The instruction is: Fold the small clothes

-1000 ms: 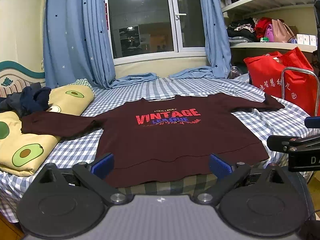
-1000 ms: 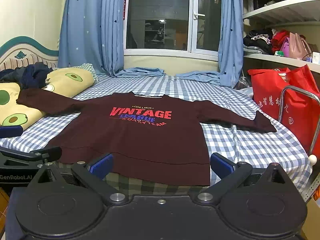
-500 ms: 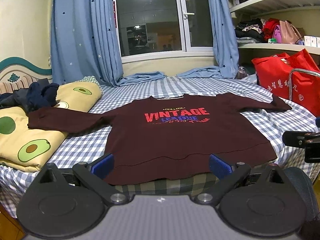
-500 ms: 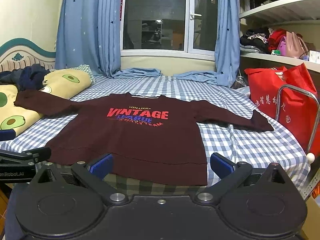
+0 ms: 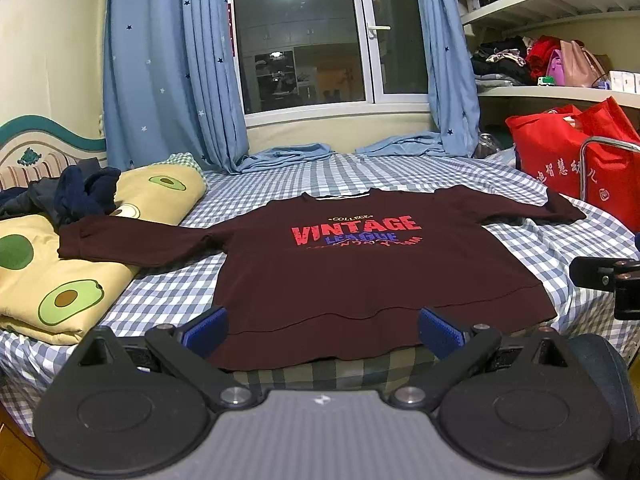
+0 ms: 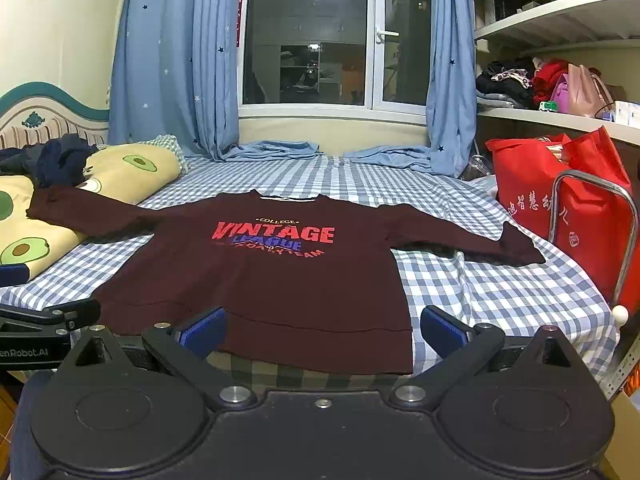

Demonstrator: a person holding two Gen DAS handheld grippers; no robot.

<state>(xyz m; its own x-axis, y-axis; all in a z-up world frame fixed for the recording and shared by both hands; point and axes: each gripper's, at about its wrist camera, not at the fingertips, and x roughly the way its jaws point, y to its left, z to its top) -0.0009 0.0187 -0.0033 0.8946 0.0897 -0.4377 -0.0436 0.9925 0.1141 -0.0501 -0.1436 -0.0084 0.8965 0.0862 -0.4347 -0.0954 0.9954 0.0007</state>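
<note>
A dark maroon long-sleeved shirt (image 5: 360, 276) (image 6: 264, 276) with red "VINTAGE" lettering lies flat and face up on the blue checked bed, both sleeves spread out. Its hem hangs slightly over the near bed edge. One sleeve end (image 5: 92, 240) rests on the avocado pillow; the other sleeve end (image 6: 516, 246) reaches toward the red bag. My left gripper (image 5: 322, 330) hovers open just in front of the hem, nothing between its blue pads. My right gripper (image 6: 322, 330) is open too, near the hem's right corner. Each gripper shows at the edge of the other's view.
A yellow avocado-print pillow (image 5: 48, 280) with dark clothes (image 5: 76, 194) on it lies at the left. A red bag (image 6: 560, 200) and a metal chair frame (image 6: 624, 240) stand at the right. Blue curtains (image 5: 168, 80), a window and shelves (image 6: 560, 12) are behind.
Both grippers have risen and tilted slightly, so the shirt sits lower in both views. The shirt has not moved and both grippers stay open.
</note>
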